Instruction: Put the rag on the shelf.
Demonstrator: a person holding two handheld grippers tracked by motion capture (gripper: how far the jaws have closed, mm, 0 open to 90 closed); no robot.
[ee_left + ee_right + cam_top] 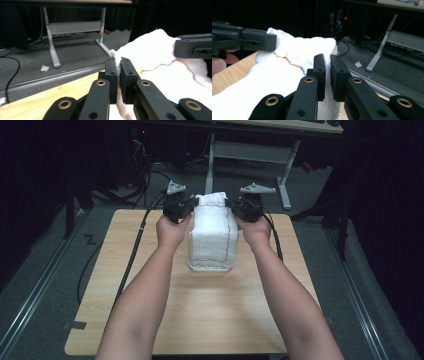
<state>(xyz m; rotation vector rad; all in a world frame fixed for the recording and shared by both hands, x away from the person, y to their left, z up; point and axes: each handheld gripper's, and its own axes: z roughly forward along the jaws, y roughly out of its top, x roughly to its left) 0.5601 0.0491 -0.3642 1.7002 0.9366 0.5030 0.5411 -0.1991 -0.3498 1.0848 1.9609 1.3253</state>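
Note:
A white towel (214, 232) with a thin multicoloured stitched line hangs over the middle of the wooden table (210, 320), its lower edge resting on the board. My left gripper (181, 206) is shut on the towel's upper left corner; in the left gripper view the cloth (155, 62) is pinched between the black pads (111, 75). My right gripper (243, 206) is shut on the upper right corner, and the right gripper view has the towel (294, 57) clamped between its pads (337, 72). Each gripper view also takes in the other gripper's jaw against the cloth.
Both forearms (145, 290) reach in from the near edge of the table. Black cables (134, 250) trail off the table's left and right sides. Beyond the far edge stand a desk's white legs (210, 165) on grey floor, with a scrap of paper (45, 68) lying there.

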